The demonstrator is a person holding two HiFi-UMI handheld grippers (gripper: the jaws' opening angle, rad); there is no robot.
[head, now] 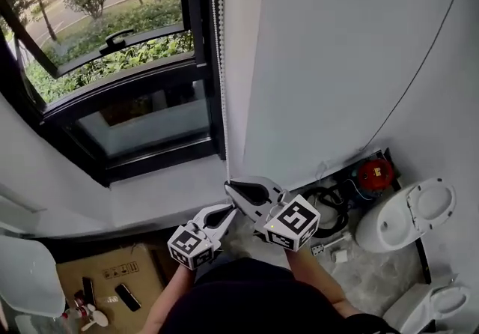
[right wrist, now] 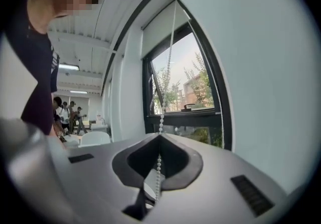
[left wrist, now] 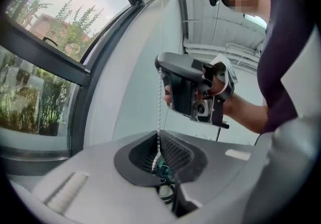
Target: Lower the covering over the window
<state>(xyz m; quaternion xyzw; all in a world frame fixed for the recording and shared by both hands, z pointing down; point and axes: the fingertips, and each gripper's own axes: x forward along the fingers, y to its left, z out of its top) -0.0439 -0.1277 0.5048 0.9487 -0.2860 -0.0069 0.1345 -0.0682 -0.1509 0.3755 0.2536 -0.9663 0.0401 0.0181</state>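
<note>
My right gripper (head: pixel 230 187) blocks the bead chain (head: pixel 219 63) directly ahead of my left gripper (head: pixel 228 210), and the two are almost touching. The black window frame (head: pixel 196 40) crowds the chain on one side and the white wall (head: pixel 322 63) on the other. The sill (head: pixel 161 194) lies just beside the left gripper. Higher up, the chain runs free along the frame.

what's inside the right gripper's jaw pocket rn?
The bead chain runs down through the right gripper, pinched where the jaw tips meet, and on into the pocket. Below that the gripper body covers it, so its lower end can't be seen.
</note>
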